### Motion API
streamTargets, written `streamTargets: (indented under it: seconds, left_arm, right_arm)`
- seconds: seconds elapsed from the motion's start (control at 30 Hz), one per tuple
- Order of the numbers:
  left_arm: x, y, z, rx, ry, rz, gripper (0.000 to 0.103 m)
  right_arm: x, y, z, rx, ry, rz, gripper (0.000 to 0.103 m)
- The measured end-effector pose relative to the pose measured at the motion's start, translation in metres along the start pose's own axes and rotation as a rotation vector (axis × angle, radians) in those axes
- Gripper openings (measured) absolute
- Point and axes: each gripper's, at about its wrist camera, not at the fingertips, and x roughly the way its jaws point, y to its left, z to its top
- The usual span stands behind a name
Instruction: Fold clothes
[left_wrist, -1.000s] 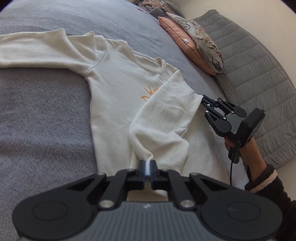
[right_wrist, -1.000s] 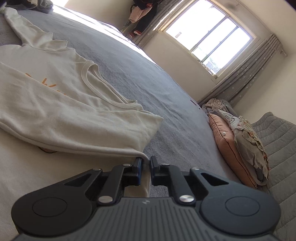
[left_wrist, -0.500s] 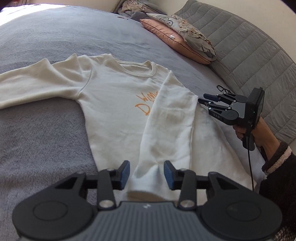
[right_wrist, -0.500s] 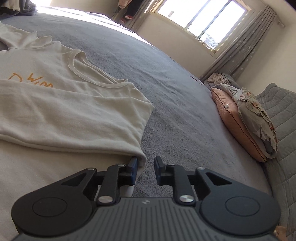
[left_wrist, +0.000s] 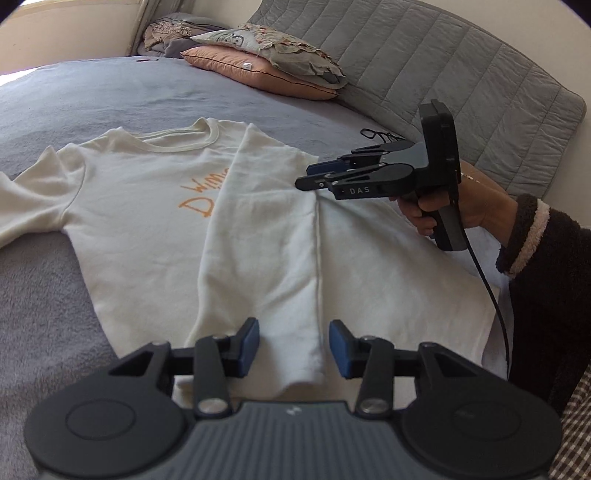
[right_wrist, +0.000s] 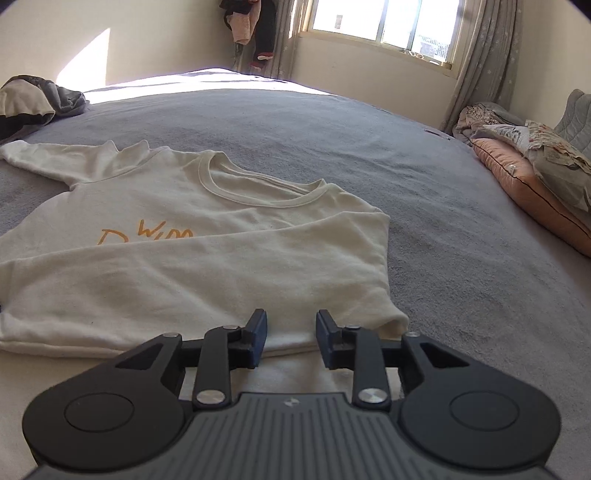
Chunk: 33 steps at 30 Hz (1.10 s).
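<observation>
A cream long-sleeved sweatshirt (left_wrist: 140, 206) with orange lettering lies flat on the grey bed, also seen in the right wrist view (right_wrist: 177, 199). One sleeve (left_wrist: 266, 240) is folded down across its body. My left gripper (left_wrist: 293, 347) stands open just above that sleeve's cuff, its pads clear of the cloth. My right gripper (right_wrist: 291, 338) hovers over the folded shoulder edge with its jaws opening and nothing pinched between them. In the left wrist view the right gripper (left_wrist: 306, 176) hangs above the fold, held by a hand (left_wrist: 476, 206). The other sleeve (left_wrist: 26, 218) stretches out left.
Orange and patterned pillows (left_wrist: 258, 70) lie against a grey quilted headboard (left_wrist: 443, 74). A pile of dark clothes (right_wrist: 33, 99) sits at the bed's far left corner. Grey blanket (right_wrist: 443, 229) spreads all around the sweatshirt. A window (right_wrist: 380, 26) is on the far wall.
Both grippers were shut on the sleeve and have let it go; it now lies flat on the sweatshirt. Both wrists rolled level, and the left gripper drew back a little.
</observation>
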Motion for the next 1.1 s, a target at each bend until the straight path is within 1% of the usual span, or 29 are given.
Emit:
streamTargets:
  seconds: [0.03,0.07,0.1,0.17,0.2,0.27,0.37,0.43,0.53,0.63,0.73,0.77,0.83,0.9,1.03,1.1]
  left_arm:
    - [-0.006,0.005,-0.001,-0.026,-0.009,0.008,0.043]
    - [-0.012,0.011,-0.002,-0.051,-0.028,0.034,0.045]
    - [-0.018,0.016,-0.002,-0.076,-0.052,0.065,0.048]
    - [-0.028,0.026,-0.003,-0.126,-0.109,0.159,0.067]
    - [-0.033,0.032,-0.001,-0.158,-0.142,0.228,0.068]
    - [-0.037,0.046,0.003,-0.232,-0.177,0.330,0.069]
    - [-0.046,0.073,0.004,-0.400,-0.236,0.469,0.069]
    - [-0.056,0.094,0.000,-0.532,-0.297,0.531,0.069]
    - [-0.073,0.122,-0.008,-0.708,-0.402,0.596,0.067]
    - [-0.084,0.136,-0.011,-0.818,-0.497,0.674,0.066]
    - [-0.089,0.145,-0.012,-0.886,-0.565,0.791,0.065]
    - [-0.090,0.149,-0.014,-0.904,-0.589,0.812,0.062]
    - [-0.090,0.155,-0.017,-0.927,-0.636,0.847,0.058]
    - [-0.089,0.159,-0.018,-0.942,-0.677,0.869,0.056]
    - [-0.088,0.166,-0.018,-0.956,-0.755,0.930,0.054]
    - [-0.089,0.168,-0.020,-0.971,-0.786,0.960,0.050]
  right_arm:
    - [-0.001,-0.001,0.002,0.011,0.010,-0.005,0.035]
    - [-0.002,-0.002,0.005,0.023,0.021,-0.011,0.035]
    - [-0.003,-0.002,0.006,0.029,0.025,-0.023,0.038]
    - [-0.005,0.001,0.008,0.019,0.025,-0.047,0.040]
    - [-0.007,0.002,0.008,0.017,0.024,-0.053,0.040]
    - [-0.009,0.004,0.009,0.012,0.021,-0.063,0.041]
    - [-0.014,0.006,0.012,0.015,0.012,-0.071,0.045]
    - [-0.016,0.007,0.013,0.012,0.020,-0.077,0.045]
    - [-0.018,0.008,0.015,0.008,0.017,-0.080,0.045]
    - [-0.019,0.007,0.017,0.007,0.007,-0.075,0.045]
    - [-0.021,0.007,0.019,0.001,-0.002,-0.068,0.045]
    - [-0.022,0.006,0.020,-0.005,-0.007,-0.069,0.045]
    - [-0.027,0.005,0.021,-0.014,-0.019,-0.073,0.045]
    - [-0.033,0.003,0.023,-0.007,-0.032,-0.068,0.045]
    - [-0.042,-0.004,0.029,0.052,-0.069,-0.030,0.045]
    - [-0.046,-0.006,0.031,0.073,-0.085,-0.017,0.045]
